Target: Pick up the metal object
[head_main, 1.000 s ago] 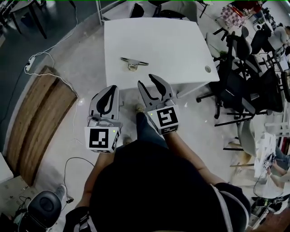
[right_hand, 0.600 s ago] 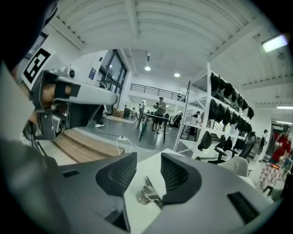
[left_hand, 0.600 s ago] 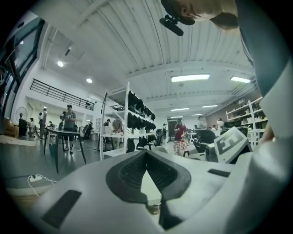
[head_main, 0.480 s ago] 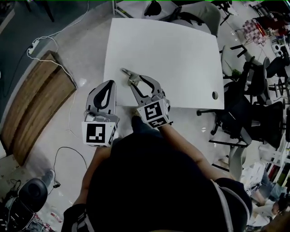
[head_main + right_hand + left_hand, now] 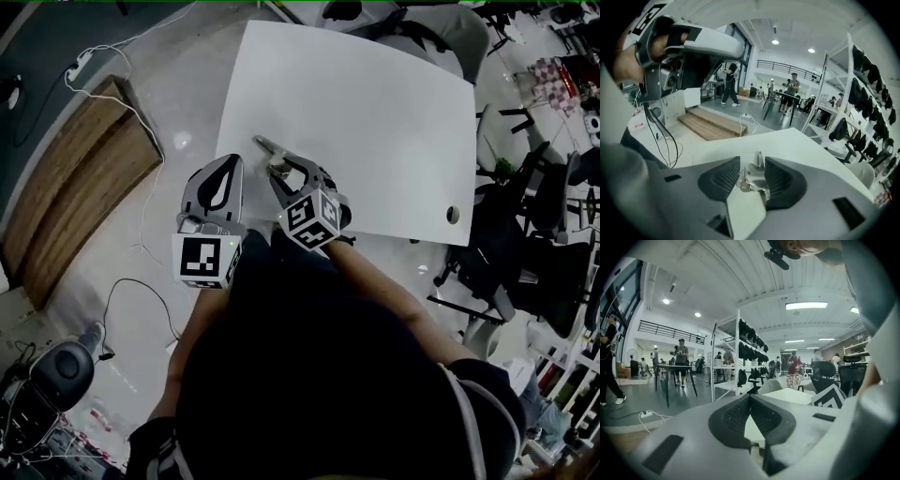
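Observation:
The metal object (image 5: 263,144), a slim shiny bar with a bracket, lies near the front left edge of the white table (image 5: 375,112). My right gripper (image 5: 286,170) reaches over the table edge, and its jaws stand closed round the near end of the bar. In the right gripper view the metal object (image 5: 755,177) sits between the two dark pads (image 5: 780,180) and touches both, still resting on the table (image 5: 797,140). My left gripper (image 5: 231,163) hangs just left of it at the table edge. Its jaw tips meet with nothing in them (image 5: 750,398).
A wooden platform (image 5: 75,178) lies on the floor to the left, with a white cable (image 5: 141,216) beside it. Black office chairs (image 5: 539,253) crowd the right side. The table has a cable hole (image 5: 454,215) near its right front corner.
My right gripper has moved forward over the table edge to the metal object, and its jaws have narrowed onto it. The left gripper has stayed by the table edge.

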A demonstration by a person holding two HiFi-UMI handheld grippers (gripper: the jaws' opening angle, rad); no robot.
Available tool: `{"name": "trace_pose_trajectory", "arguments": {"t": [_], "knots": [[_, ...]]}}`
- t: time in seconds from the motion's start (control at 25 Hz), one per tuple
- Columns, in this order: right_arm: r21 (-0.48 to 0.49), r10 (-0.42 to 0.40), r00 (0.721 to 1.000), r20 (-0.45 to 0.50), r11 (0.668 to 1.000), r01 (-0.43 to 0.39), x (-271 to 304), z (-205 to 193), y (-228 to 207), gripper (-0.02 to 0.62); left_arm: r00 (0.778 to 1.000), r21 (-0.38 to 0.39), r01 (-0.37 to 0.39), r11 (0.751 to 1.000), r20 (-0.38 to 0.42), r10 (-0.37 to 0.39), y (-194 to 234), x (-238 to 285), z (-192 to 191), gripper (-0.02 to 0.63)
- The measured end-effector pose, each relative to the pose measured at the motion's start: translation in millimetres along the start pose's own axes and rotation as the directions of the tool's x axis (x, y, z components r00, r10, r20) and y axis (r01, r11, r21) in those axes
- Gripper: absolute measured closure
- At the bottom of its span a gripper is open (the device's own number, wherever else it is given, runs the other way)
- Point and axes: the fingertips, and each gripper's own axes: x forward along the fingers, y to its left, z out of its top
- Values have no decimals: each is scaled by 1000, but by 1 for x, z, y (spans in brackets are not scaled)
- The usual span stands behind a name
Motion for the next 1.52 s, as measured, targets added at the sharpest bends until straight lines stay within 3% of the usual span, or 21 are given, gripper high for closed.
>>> {"name": "trace_pose_trajectory", "arguments": {"t": [0.32, 0.72, 0.88, 1.0, 1.12, 1.36, 1.52], "knots": [[-77, 39, 979, -200, 996, -56, 29, -18, 4, 433, 998, 4, 43, 999, -50, -43, 17, 17, -2, 582], [-273, -37, 928, -372, 959, -71, 52, -34, 4, 431, 993, 29, 90, 996, -82, -87, 40, 27, 9, 583], [-302, -72, 918, -389, 952, -54, 54, -36, -2, 445, 990, 25, 114, 993, -84, -111, 40, 30, 9, 583], [-319, -108, 913, -393, 947, -25, 50, -33, -9, 521, 989, 23, 126, 992, -85, -123, 44, 30, 10, 582], [-338, -144, 908, -393, 941, 3, 46, -31, -21, 549, 987, 18, 138, 990, -85, -136, 45, 33, 9, 582], [-377, -183, 900, -395, 926, 22, 30, -28, -38, 566, 984, 18, 162, 987, -78, -160, 42, 37, 11, 583], [-393, -219, 913, -344, 917, 72, 20, -13, -49, 568, 982, 19, 174, 985, -73, -172, 41, 39, 13, 583]]}}
